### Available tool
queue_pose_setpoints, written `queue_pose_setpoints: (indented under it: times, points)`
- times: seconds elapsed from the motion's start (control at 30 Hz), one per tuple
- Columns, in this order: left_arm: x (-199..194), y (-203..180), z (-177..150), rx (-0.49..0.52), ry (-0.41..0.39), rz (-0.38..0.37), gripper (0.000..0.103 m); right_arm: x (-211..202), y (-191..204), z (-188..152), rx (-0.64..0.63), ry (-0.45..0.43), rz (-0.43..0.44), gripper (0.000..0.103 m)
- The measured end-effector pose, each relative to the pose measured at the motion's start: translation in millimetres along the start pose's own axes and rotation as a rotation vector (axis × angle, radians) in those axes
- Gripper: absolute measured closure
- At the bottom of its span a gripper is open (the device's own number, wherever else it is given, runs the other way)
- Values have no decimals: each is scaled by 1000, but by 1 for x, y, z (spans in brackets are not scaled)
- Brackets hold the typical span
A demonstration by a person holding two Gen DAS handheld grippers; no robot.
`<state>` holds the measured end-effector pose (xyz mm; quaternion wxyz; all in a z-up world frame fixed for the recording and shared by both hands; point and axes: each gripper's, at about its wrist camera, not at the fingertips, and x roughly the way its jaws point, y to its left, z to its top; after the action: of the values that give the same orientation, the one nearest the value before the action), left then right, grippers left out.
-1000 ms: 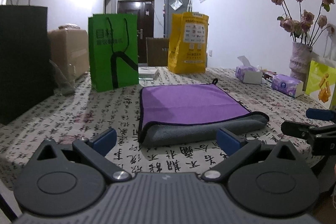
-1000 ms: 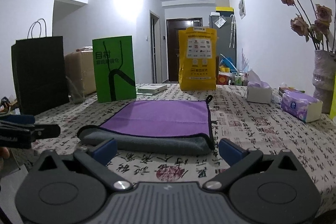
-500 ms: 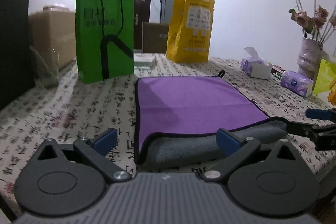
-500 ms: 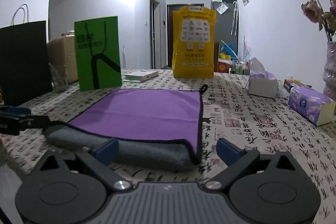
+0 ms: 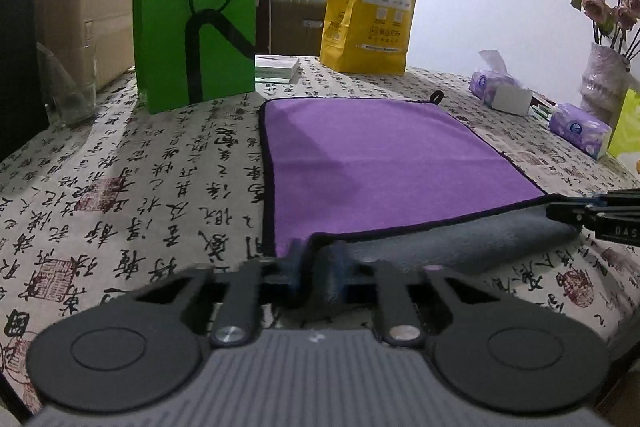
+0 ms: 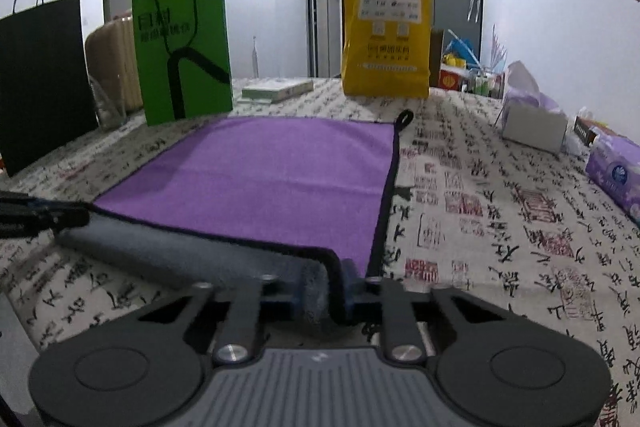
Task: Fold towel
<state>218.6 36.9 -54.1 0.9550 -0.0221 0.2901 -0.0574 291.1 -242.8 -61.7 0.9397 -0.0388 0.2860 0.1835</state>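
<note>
A purple towel (image 5: 380, 163) with a grey underside and black trim lies flat on the patterned tablecloth, its near edge rolled over to show grey. My left gripper (image 5: 316, 267) is shut on the near left corner of the towel. My right gripper (image 6: 324, 287) is shut on the near right corner of the towel (image 6: 272, 179). Each gripper shows at the edge of the other's view: the right one (image 5: 592, 215), the left one (image 6: 44, 215).
Behind the towel stand a green paper bag (image 5: 196, 15), a yellow bag (image 5: 368, 7) and a small book (image 5: 276, 67). A black bag (image 6: 40, 75) and a glass (image 5: 68, 87) are at the left. Tissue packs (image 5: 576, 127) and a flower vase (image 5: 604, 79) are at the right.
Both grippers have moved forward to the towel's near edge and closed, each on one near corner. They were open and short of the towel before.
</note>
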Motion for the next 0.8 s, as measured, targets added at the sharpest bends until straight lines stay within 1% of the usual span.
queue_pose_setpoints:
  times: [0.03, 0.2, 0.43, 0.63, 0.8]
  points:
    - [-1, 1, 0, -2, -3, -5, 96, 0, 0, 0, 1, -3, 1, 98]
    - [2, 3, 8, 7, -16, -10, 97, 2, 0, 6, -3, -16, -23, 98]
    - [20, 5, 27, 52, -39, 5, 97, 15, -3, 20, -34, -24, -44, 98]
    - [45, 8, 55, 83, -84, 14, 97, 38, -12, 47, -63, -42, -58, 98]
    - [77, 17, 91, 85, -90, 13, 97, 72, -22, 78, -80, -45, -60, 98]
